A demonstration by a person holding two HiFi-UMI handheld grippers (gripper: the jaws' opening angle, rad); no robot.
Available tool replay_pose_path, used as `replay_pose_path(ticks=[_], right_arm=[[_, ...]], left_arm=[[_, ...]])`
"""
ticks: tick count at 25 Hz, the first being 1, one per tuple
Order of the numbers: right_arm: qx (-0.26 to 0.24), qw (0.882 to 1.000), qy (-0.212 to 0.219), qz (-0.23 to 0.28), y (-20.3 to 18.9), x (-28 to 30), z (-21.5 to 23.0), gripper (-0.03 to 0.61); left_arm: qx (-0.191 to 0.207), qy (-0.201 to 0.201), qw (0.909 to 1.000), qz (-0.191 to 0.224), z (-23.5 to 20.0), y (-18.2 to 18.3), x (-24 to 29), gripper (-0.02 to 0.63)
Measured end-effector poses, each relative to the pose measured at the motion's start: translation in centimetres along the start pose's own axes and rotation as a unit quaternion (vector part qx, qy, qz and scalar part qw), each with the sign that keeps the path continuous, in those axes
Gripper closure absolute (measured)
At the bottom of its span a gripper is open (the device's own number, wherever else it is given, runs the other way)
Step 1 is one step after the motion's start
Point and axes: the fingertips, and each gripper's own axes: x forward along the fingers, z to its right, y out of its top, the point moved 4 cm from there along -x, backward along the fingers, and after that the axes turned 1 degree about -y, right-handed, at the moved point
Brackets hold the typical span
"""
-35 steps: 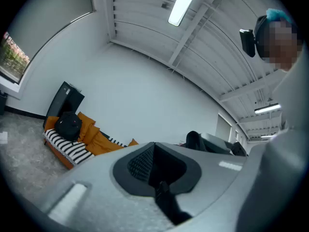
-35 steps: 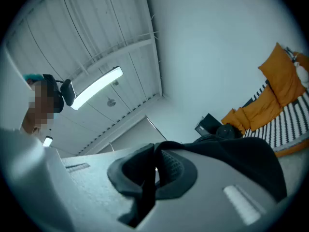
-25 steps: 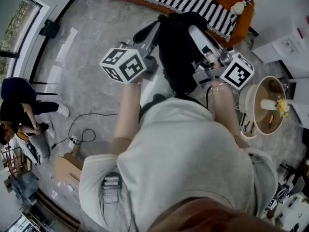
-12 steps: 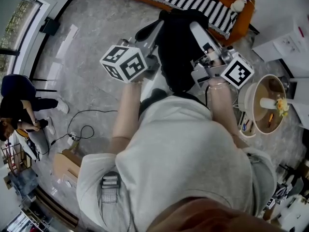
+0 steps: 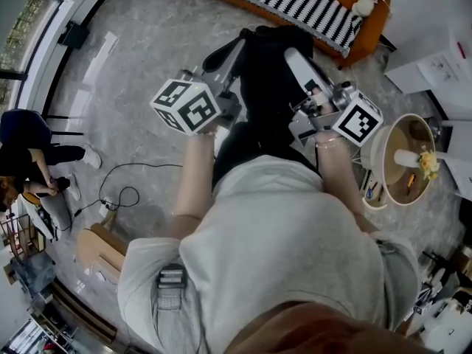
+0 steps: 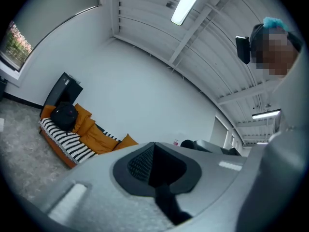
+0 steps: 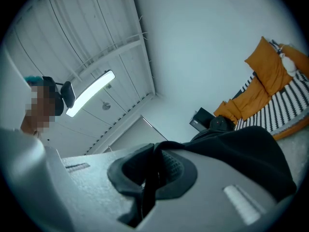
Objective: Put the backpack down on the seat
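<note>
A black backpack (image 5: 269, 87) hangs between my two grippers, above the grey floor in front of the orange sofa (image 5: 369, 21) with its striped blanket (image 5: 295, 6). My left gripper (image 5: 237, 44) is at the pack's left side. In the left gripper view its jaws (image 6: 154, 146) are closed on a thin black strap (image 6: 166, 204). My right gripper (image 5: 291, 54) is at the pack's right side. In the right gripper view it (image 7: 155, 149) is shut on the pack's black fabric (image 7: 241, 151), which spills to the right. The sofa (image 6: 72, 144) stands some way ahead.
A second dark bag (image 6: 64, 116) lies on the sofa's far end, and a small plush toy (image 5: 363, 9) on the near end. A round side table (image 5: 409, 169) stands at right and white boxes (image 5: 442, 57) beyond. A cable (image 5: 122, 194), a wooden stool (image 5: 99, 253) and a crouching person (image 5: 29, 161) are at left.
Both grippers have sunk a little with the backpack still held between them. Neither grip has changed.
</note>
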Motion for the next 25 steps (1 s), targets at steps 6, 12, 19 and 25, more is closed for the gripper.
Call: replay_pose_path(ticks=[6,12,19,25], right_arm=[[-0.003,1.000,-0.014,0.004,1.0,1.9,3.3,0.569],[0.001,1.000,-0.021,0.001,3.1,7.6,7.3,0.569],[-0.007,1.000,-0.022,0.016,7.3,16.8,12.5,0.569],[-0.011,0.999,-0.022,0.044,9.8,24.6,16.0,0.569]], left_arm=[[-0.021,-0.002,0.9998,-0.001,-3.2,0.2,2.9,0.607],[-0.028,-0.011,0.9995,-0.009,-9.3,2.4,6.3,0.607],[-0.025,-0.015,0.9996,-0.002,-18.2,7.7,11.5,0.607],[-0.010,-0.020,0.9993,-0.030,-25.9,11.2,15.0,0.607]])
